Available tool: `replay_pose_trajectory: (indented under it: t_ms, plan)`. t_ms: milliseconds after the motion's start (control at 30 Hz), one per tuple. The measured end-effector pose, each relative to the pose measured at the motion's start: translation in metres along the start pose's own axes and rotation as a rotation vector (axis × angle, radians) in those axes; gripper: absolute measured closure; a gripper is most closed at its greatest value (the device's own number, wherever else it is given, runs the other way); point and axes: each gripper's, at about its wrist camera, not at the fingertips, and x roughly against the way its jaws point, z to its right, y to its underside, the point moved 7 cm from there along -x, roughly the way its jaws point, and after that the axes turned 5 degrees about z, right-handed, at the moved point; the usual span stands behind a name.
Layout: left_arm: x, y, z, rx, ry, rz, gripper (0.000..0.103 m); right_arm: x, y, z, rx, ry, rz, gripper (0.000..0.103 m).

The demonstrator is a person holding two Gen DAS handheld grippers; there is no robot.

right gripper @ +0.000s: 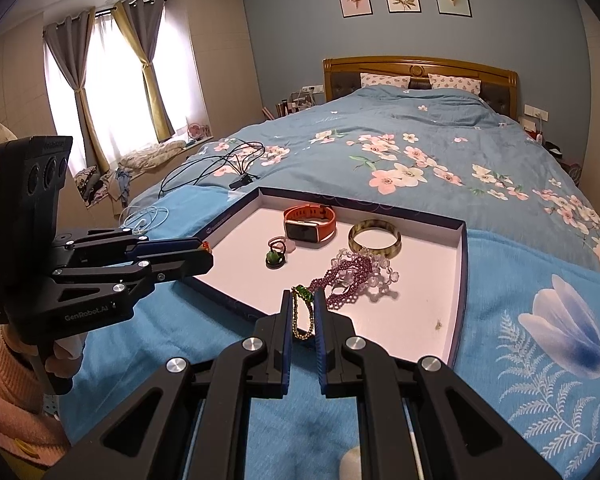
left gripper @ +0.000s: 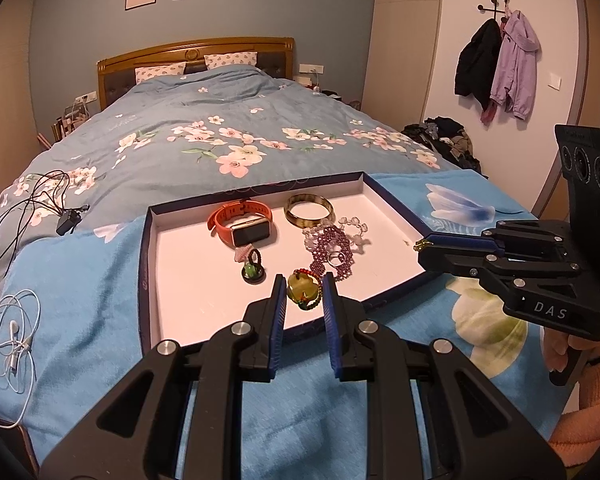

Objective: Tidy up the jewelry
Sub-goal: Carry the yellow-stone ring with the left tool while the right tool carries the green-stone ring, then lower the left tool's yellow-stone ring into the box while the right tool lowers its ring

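A shallow white tray with dark blue walls (left gripper: 396,204) (right gripper: 458,264) lies on the bed. In it are an orange smartwatch (left gripper: 242,222) (right gripper: 310,224), a horn-coloured bangle (left gripper: 309,208) (right gripper: 374,238), purple and clear bead bracelets (left gripper: 334,248) (right gripper: 354,276) and a small green ring (left gripper: 253,271) (right gripper: 275,258). My left gripper (left gripper: 304,290) is shut on a yellow-green pendant bracelet with red beads (left gripper: 302,289) above the tray's near edge. My right gripper (right gripper: 302,300) is shut on a gold chain with a green stone (right gripper: 303,312); it also shows in the left wrist view (left gripper: 422,245).
The tray rests on a bright blue flowered blanket (left gripper: 300,400) (right gripper: 540,360) over a floral duvet. White earphones (left gripper: 14,332) and a black charger cable (left gripper: 32,208) lie to the left. Clothes are piled on the floor at the right (left gripper: 448,140).
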Motion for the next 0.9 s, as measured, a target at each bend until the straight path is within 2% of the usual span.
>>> replay_pose_trajectory:
  t_ms: [900]
  plan:
    - [-0.02, -0.006, -0.02, 0.007, -0.042, -0.013, 0.085, -0.018, -0.013, 0.004, -0.001, -0.003, 0.0, 0.094]
